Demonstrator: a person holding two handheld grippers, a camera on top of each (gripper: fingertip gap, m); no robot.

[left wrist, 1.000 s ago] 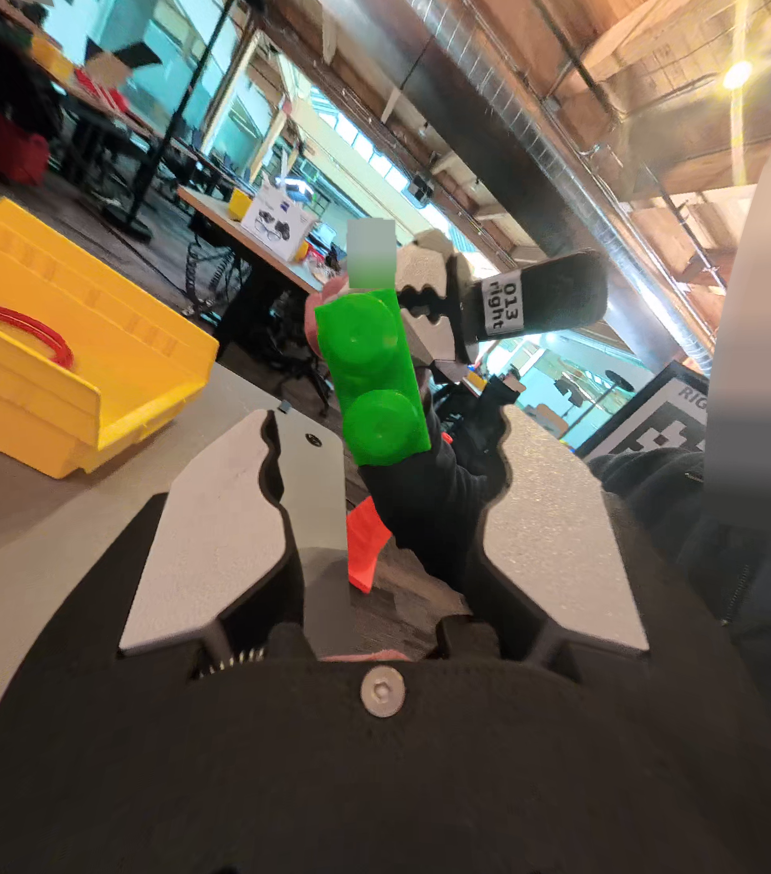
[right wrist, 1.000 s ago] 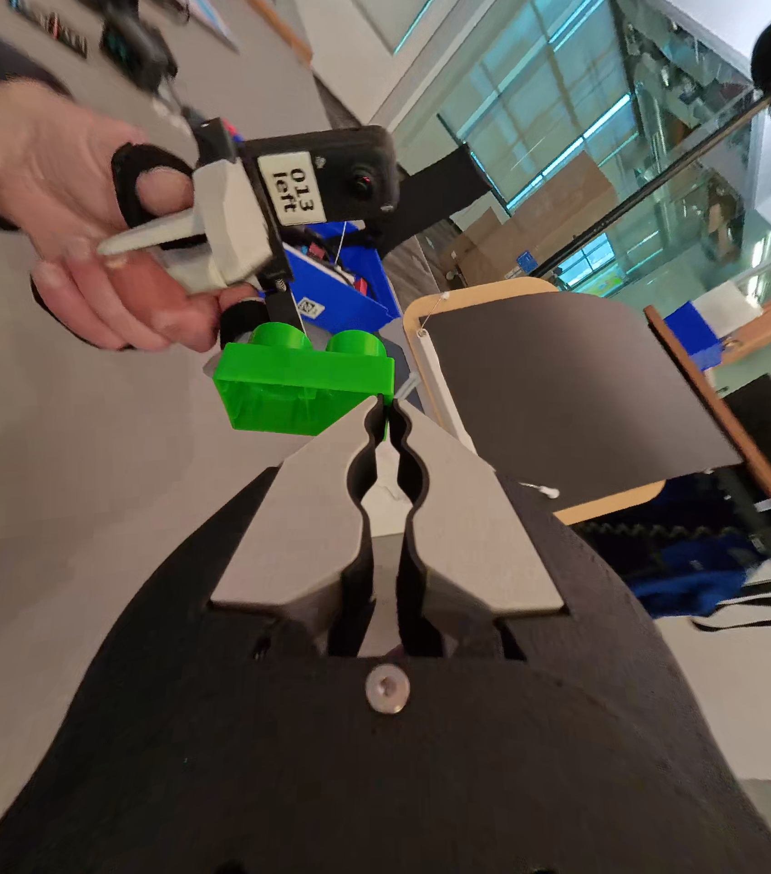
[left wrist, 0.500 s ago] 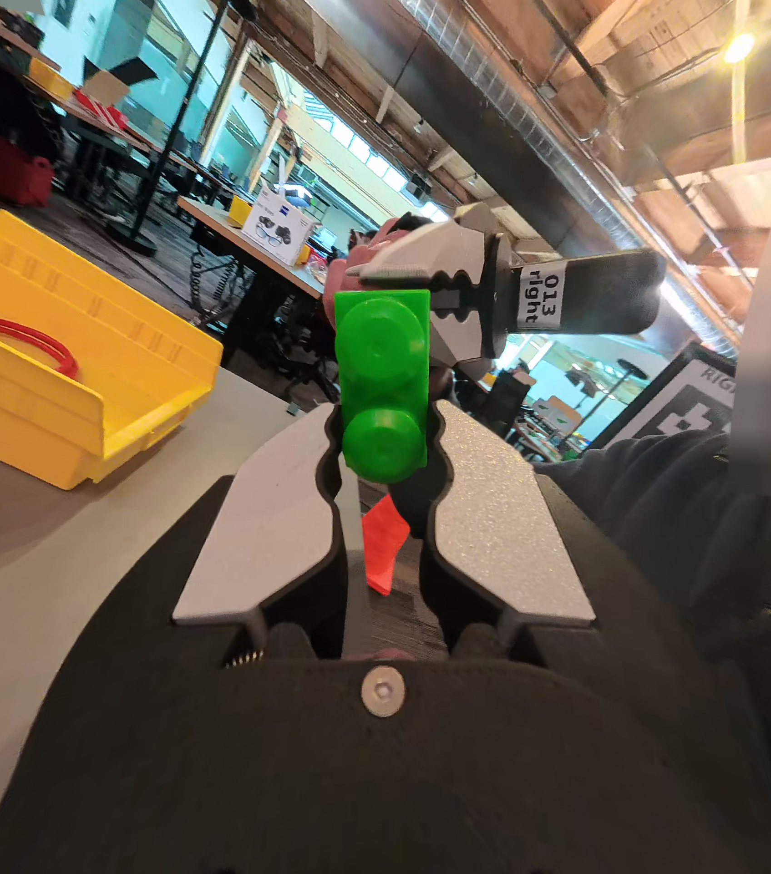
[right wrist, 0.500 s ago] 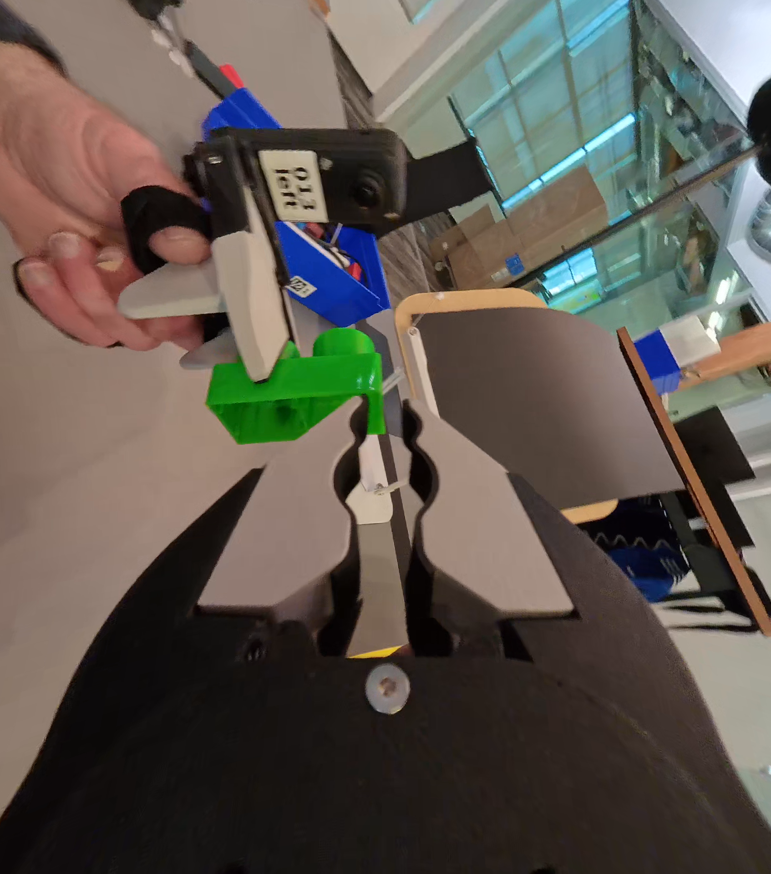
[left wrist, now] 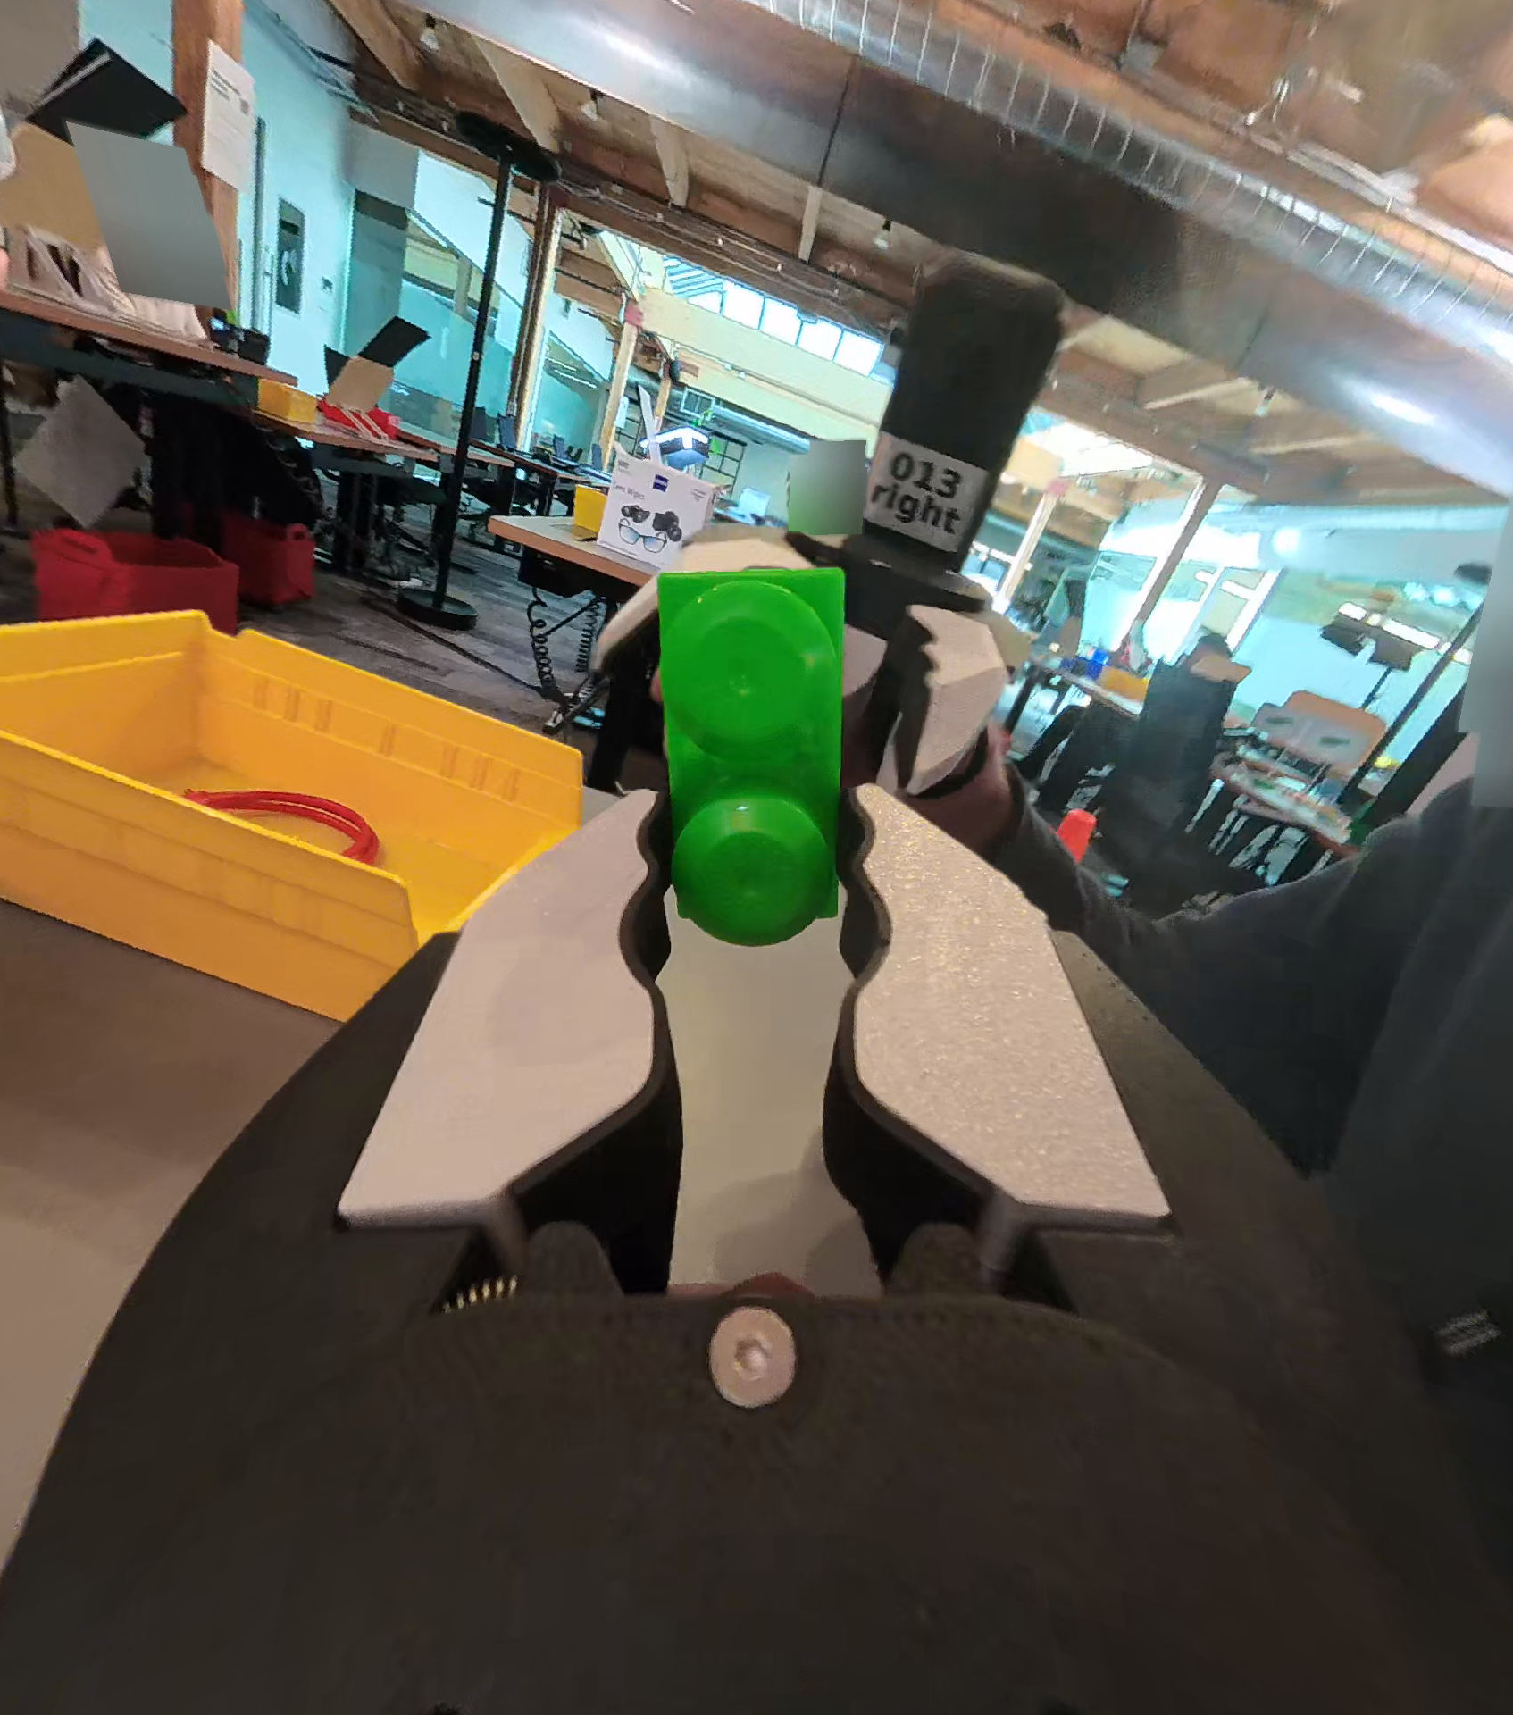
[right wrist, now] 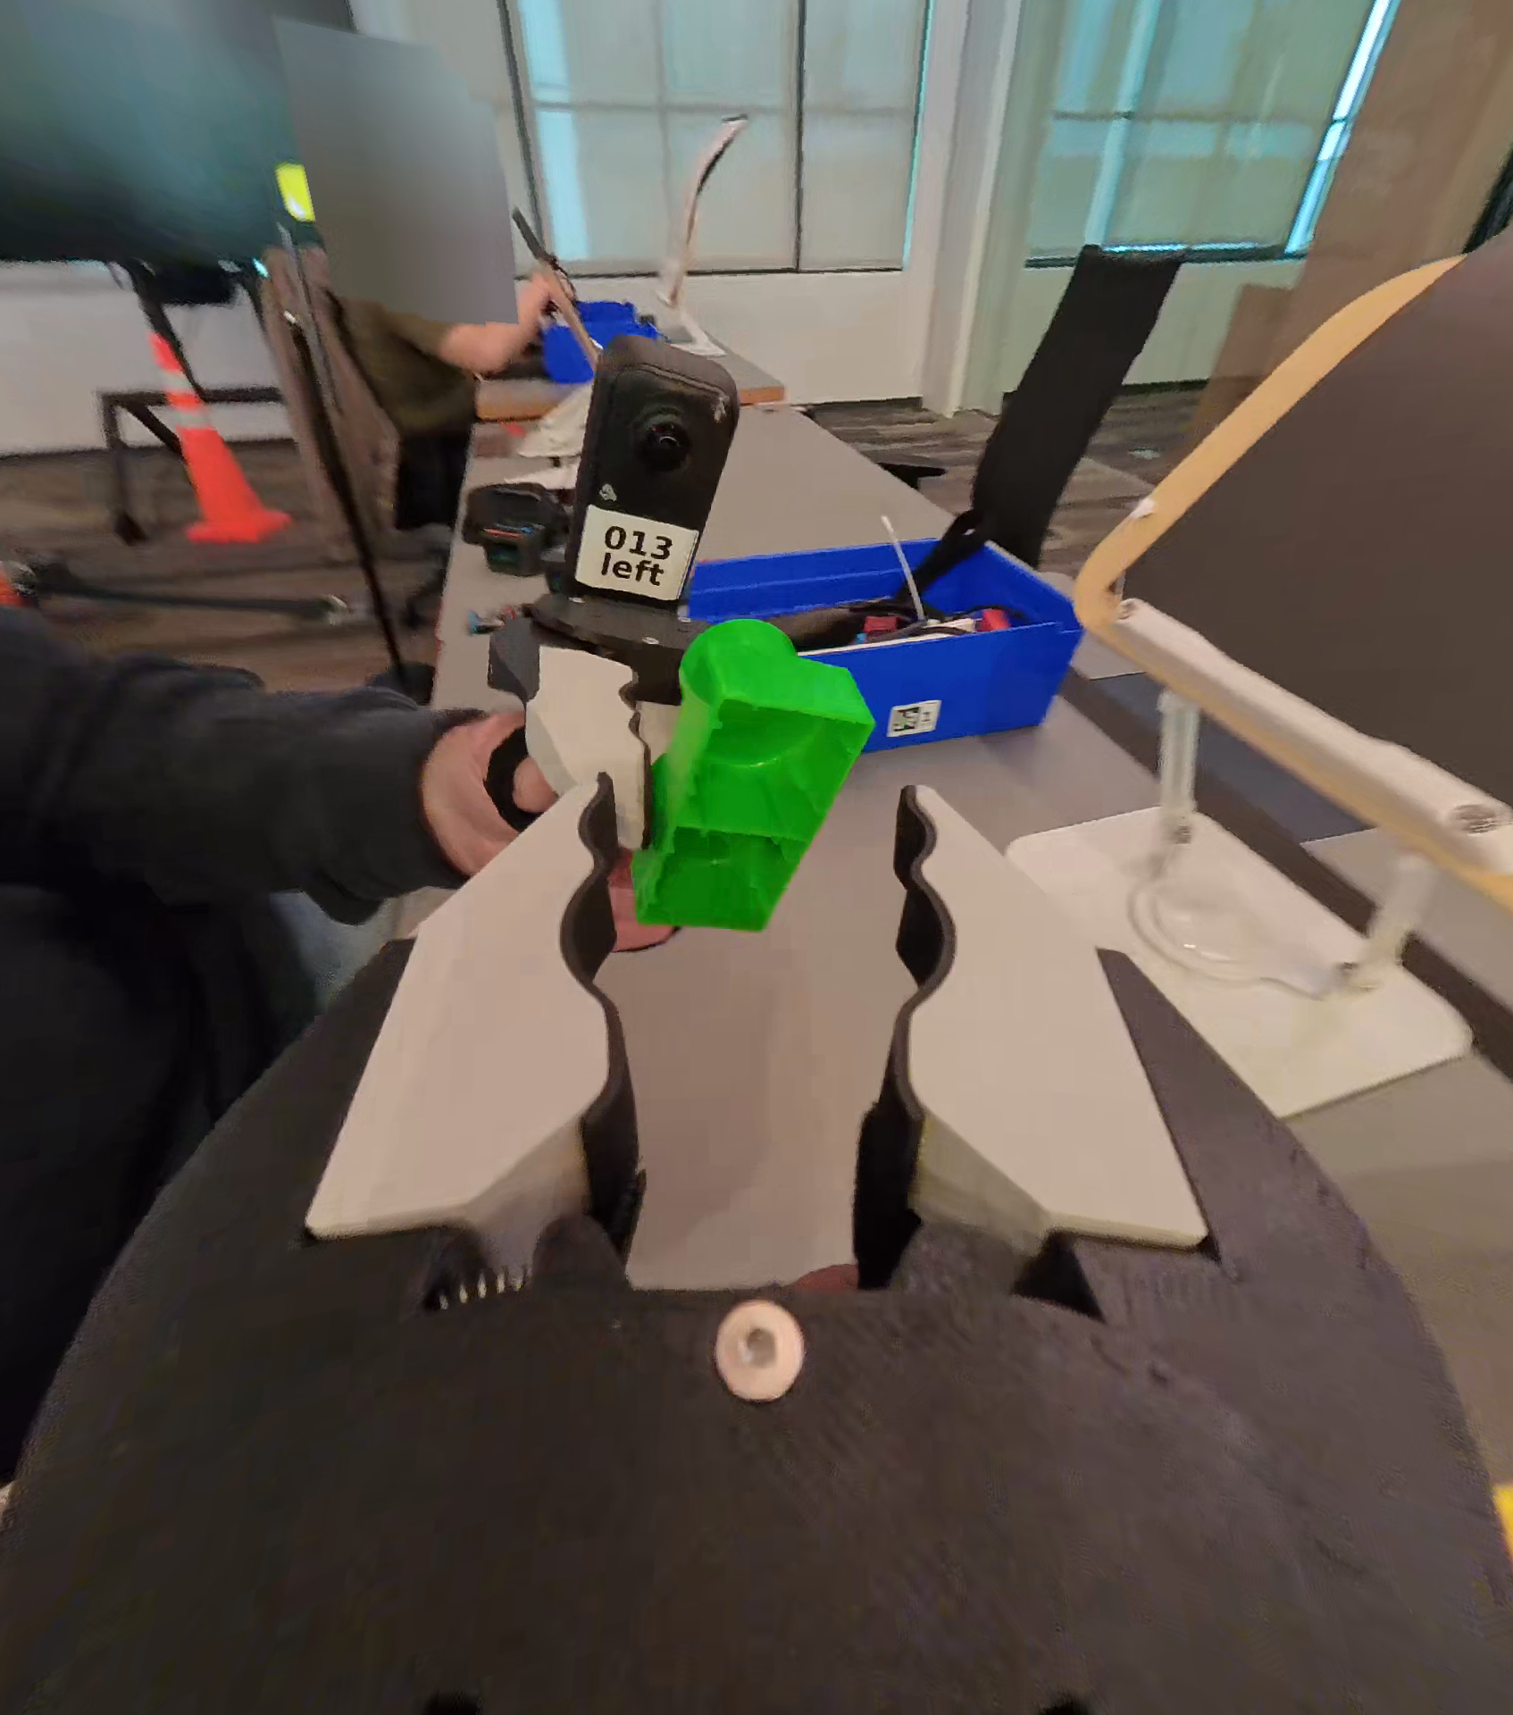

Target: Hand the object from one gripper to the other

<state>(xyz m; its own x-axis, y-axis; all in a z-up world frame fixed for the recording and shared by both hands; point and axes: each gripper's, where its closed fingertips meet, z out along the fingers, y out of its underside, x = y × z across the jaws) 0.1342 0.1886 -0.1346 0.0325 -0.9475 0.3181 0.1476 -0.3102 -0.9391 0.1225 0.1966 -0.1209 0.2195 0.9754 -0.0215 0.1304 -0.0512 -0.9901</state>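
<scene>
A green two-stud brick [left wrist: 748,742] is held above the grey table. My left gripper [left wrist: 753,817] is shut on its near end, one finger on each side by the lower stud. In the right wrist view the brick [right wrist: 753,789] shows its hollow underside, gripped by the left gripper's fingers [right wrist: 632,761]. My right gripper [right wrist: 753,798] is open with its jaws wide apart; the brick hangs just ahead of its tips, closer to the left one, and does not touch them. The right gripper's fingers [left wrist: 948,687] show spread behind the brick in the left wrist view.
A yellow bin [left wrist: 474,770] with a red cable [left wrist: 298,817] sits on the table to the left. A blue bin [right wrist: 966,650] of parts stands behind the brick. A white stand [right wrist: 1245,984] with a black panel is at the right. An orange cone [right wrist: 215,464] and a seated person are farther back. Both grippers' tips are close together, under 4 cm apart.
The left gripper closed on the brick while the right still held it. The right gripper then opened and let go, and both grippers turned upright.
</scene>
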